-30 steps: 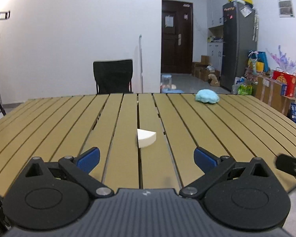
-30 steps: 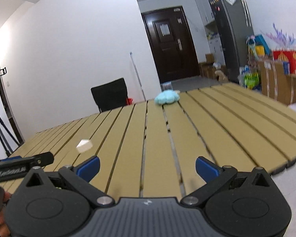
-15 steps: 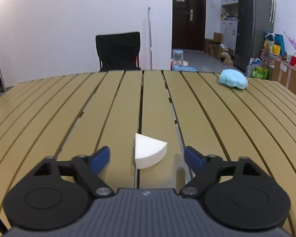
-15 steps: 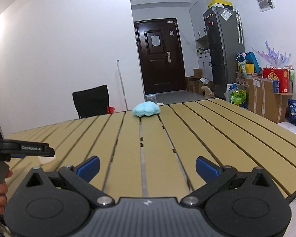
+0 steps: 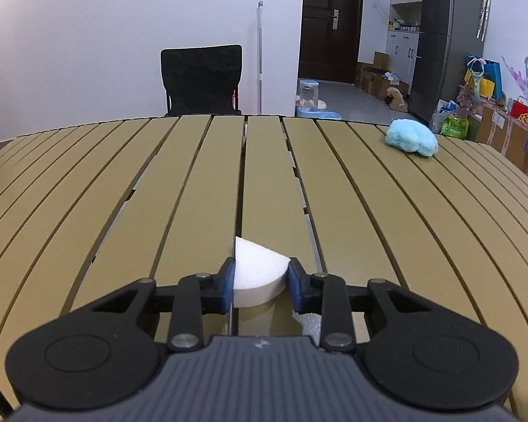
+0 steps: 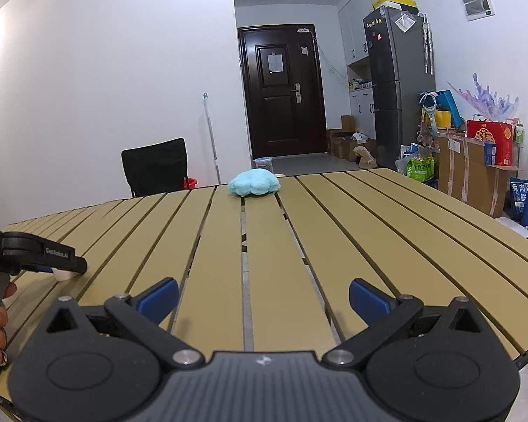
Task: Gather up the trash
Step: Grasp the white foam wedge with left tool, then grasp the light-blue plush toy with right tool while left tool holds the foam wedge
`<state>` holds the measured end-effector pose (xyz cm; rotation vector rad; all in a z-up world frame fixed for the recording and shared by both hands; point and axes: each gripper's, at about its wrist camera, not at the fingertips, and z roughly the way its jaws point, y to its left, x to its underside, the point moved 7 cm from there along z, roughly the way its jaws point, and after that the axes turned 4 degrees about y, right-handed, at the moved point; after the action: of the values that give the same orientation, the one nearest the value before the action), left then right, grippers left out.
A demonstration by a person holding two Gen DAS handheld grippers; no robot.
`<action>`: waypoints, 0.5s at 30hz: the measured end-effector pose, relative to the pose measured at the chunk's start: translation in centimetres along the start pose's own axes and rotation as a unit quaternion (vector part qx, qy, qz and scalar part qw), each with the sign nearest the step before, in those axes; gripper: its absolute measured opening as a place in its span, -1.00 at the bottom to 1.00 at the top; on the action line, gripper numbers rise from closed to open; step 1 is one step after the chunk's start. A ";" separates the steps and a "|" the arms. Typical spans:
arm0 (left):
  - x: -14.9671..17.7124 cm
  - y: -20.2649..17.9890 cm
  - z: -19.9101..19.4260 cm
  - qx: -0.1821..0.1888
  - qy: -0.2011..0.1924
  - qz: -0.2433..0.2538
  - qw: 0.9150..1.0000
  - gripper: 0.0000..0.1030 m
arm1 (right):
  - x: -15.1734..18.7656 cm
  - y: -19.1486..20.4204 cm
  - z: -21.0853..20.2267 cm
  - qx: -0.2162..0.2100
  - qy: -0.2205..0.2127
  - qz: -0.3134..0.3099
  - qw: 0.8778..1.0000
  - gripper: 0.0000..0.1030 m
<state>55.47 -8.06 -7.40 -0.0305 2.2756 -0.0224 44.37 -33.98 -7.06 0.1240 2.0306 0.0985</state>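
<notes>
While its jaws have just been closing, the left hand-held gripper (image 5: pixel 260 283) clamps the white foam wedge (image 5: pixel 258 274).

— Was any lettering legible?
— One brand: "GenRobot.AI" was printed in white on the left gripper (image 6: pixel 58 263), as the right wrist view caught it.
— And on the bags?
— A blue bag (image 6: pixel 521 198) on the floor carried Chinese characters, "免肉" among them. The note on the door (image 6: pixel 275 63) was too small to read.
</notes>
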 end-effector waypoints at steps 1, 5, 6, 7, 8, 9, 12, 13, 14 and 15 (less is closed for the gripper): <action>-0.2 0.1 -0.3 0.003 -0.003 0.000 1.000 -0.41 | 0.0 0.1 -0.3 -0.001 0.000 0.000 1.000 1.00; -1.8 0.6 -2.6 0.013 -0.026 0.002 1.000 -0.41 | -1.0 0.1 -0.8 -0.014 -0.002 0.013 1.000 1.00; -2.5 0.8 -3.2 0.016 -0.033 0.002 0.999 -0.41 | -1.5 0.2 -1.0 -0.018 -0.004 0.016 1.000 1.00; -3.2 1.1 -3.9 0.018 -0.039 0.002 0.999 -0.41 | -2.3 0.3 -1.1 -0.024 -0.006 0.020 0.999 1.00; -3.9 1.4 -4.5 0.023 -0.044 -0.001 0.999 -0.41 | -3.0 0.3 -1.2 -0.028 -0.008 0.023 0.999 1.00; -4.6 1.6 -5.1 0.029 -0.049 -0.002 0.998 -0.41 | -3.9 0.4 -1.3 -0.033 -0.013 0.026 0.999 1.00; -6.9 2.2 -6.8 0.029 -0.074 0.001 0.997 -0.41 | -6.8 0.6 -1.4 -0.041 -0.029 0.026 0.998 1.00; -7.7 2.5 -7.2 0.027 -0.082 0.001 0.996 -0.41 | -8.1 0.8 -1.3 -0.044 -0.035 0.025 0.998 1.00; -8.3 2.7 -7.5 0.027 -0.087 0.002 0.996 -0.41 | -9.2 1.2 -1.0 -0.047 -0.038 0.025 0.998 1.00; -9.0 2.9 -7.8 0.027 -0.093 0.001 0.995 -0.41 | -10.3 1.5 -0.7 -0.051 -0.039 0.024 0.998 1.00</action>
<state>55.33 -4.84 4.40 -0.0010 2.0875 -0.0756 48.37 -33.86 2.54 0.1110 1.9402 0.2234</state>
